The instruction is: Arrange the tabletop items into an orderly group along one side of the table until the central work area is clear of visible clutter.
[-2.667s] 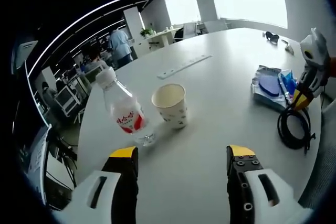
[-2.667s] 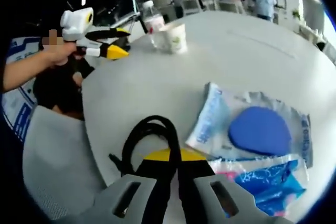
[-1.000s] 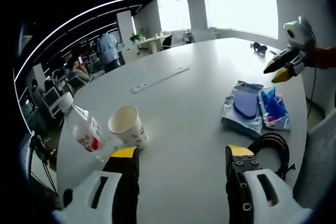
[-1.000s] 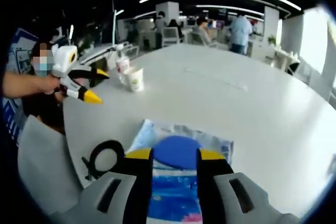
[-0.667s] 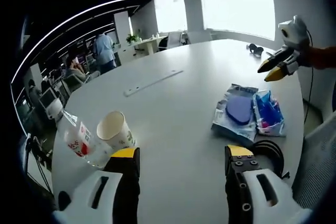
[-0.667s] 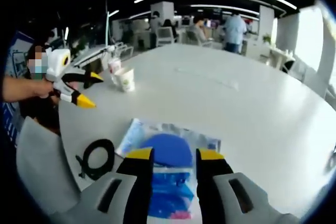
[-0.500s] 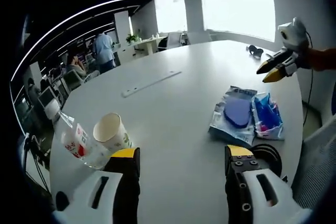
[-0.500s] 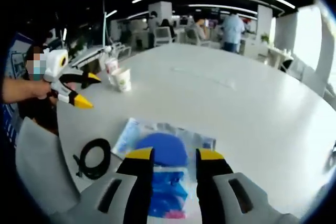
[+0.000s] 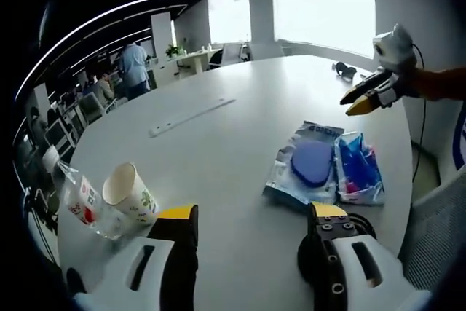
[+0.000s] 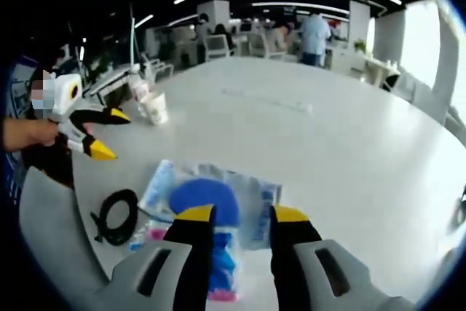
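White and broad, the worktop (image 9: 240,118) carries a small scatter of things. In the left gripper view, the left gripper (image 9: 247,218) hangs above the near edge with its yellow-tipped fingers (image 9: 178,213) spread wide and nothing between them. Beyond its left finger a paper cup (image 9: 131,194) stands just beside a clear plastic bottle (image 9: 80,200) with a red-and-white label; whether the two touch cannot be told. Ahead and to the right lies a clear packet holding a blue pad (image 9: 309,163), and a second blue packet (image 9: 356,172) lies against its far side. A black coiled cable (image 9: 362,225) peeks out behind the right finger. The right gripper (image 9: 359,99) hovers well above the worktop's far side, held by a hand.

In the right gripper view, the right gripper (image 10: 234,216) has its fingers a moderate way apart, empty, above the blue pad packet (image 10: 207,198). The coiled cable (image 10: 114,216) lies near the packet, and the cup (image 10: 155,107) and bottle (image 10: 137,87) stand well apart from them.
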Demonstrator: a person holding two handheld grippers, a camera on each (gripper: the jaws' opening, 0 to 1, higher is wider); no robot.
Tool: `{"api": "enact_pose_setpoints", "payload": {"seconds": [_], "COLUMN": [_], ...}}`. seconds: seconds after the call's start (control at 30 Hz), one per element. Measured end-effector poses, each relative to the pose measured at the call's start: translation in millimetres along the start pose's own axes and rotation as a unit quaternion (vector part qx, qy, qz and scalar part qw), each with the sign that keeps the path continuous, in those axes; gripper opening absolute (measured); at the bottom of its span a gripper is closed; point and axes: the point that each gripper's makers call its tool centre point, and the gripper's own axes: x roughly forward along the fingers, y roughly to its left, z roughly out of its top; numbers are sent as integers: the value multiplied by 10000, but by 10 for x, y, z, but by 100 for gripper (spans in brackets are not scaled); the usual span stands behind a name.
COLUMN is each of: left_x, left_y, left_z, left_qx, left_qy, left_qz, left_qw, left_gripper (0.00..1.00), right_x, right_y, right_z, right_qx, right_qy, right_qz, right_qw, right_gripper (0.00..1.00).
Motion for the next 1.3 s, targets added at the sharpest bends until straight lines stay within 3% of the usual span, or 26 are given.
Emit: {"api": "enact_pose_setpoints", "payload": {"seconds": [0.73,0.9,1.2,1.3], "left_x": [259,327,449,482], "left_y": [-389,-473,-566,-586], "left_z": [7,-14,-120,-176], "left_qx": [-190,-260,-361,-187], "left_qy": [202,310,545,680], "left_qz": [-298,-390,-470,-473], "left_qw": [9992,9984,9967,9964], "left_gripper": [46,39,32,30], "right_x": [90,145,254,286], "right_y": [-193,-252,-275,-256], "right_z": [-232,-258,-332,-369], "right_qx": [115,118,186,133], "right_qy": [219,271,369,430], "right_qz": [36,19,113,170], "right_qw": [9997,9996,9991,9988], "right_gripper": [24,23,21,20]}}
